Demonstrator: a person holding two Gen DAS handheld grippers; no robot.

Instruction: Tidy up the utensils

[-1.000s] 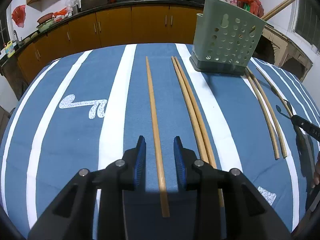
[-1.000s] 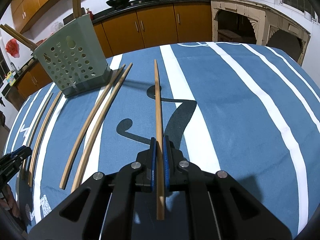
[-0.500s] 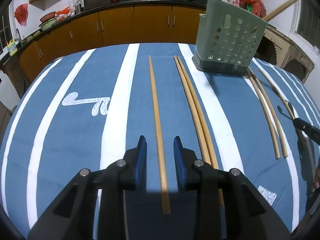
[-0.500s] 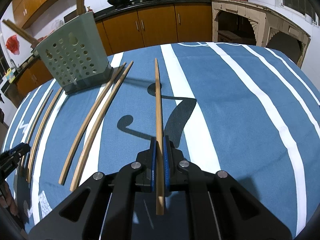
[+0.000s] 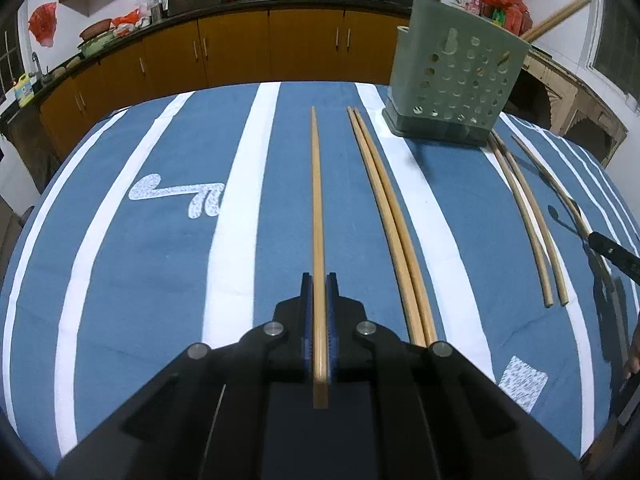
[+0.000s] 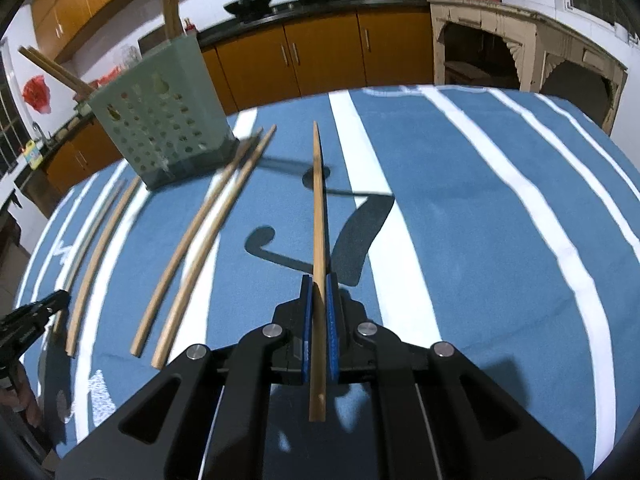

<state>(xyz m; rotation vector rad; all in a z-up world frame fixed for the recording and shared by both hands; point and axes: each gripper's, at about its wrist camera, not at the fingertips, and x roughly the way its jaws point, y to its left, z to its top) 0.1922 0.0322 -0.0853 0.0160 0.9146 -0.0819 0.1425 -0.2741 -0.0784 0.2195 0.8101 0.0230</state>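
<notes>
My left gripper (image 5: 319, 280) is shut on a long wooden chopstick (image 5: 317, 200) that points away over the blue striped cloth. My right gripper (image 6: 319, 280) is shut on another wooden chopstick (image 6: 318, 208), lifted above the cloth with its shadow beneath. A green perforated utensil holder (image 5: 454, 80) stands at the far right in the left wrist view and at the far left in the right wrist view (image 6: 160, 120), with chopsticks sticking out of its top. A loose pair of chopsticks (image 5: 390, 216) lies right of my left gripper, and another pair (image 5: 528, 216) lies further right.
The table's blue cloth with white stripes (image 5: 236, 208) curves down at its edges. Orange kitchen cabinets (image 5: 240, 48) with pots on the counter stand behind. The right gripper's tip (image 5: 612, 254) shows at the left view's right edge; the left gripper's tip (image 6: 36, 312) shows at the right view's left edge.
My left gripper has shut on the chopstick that lay between its open fingers. My right gripper has raised its chopstick and swung slightly, so the holder looks nearer.
</notes>
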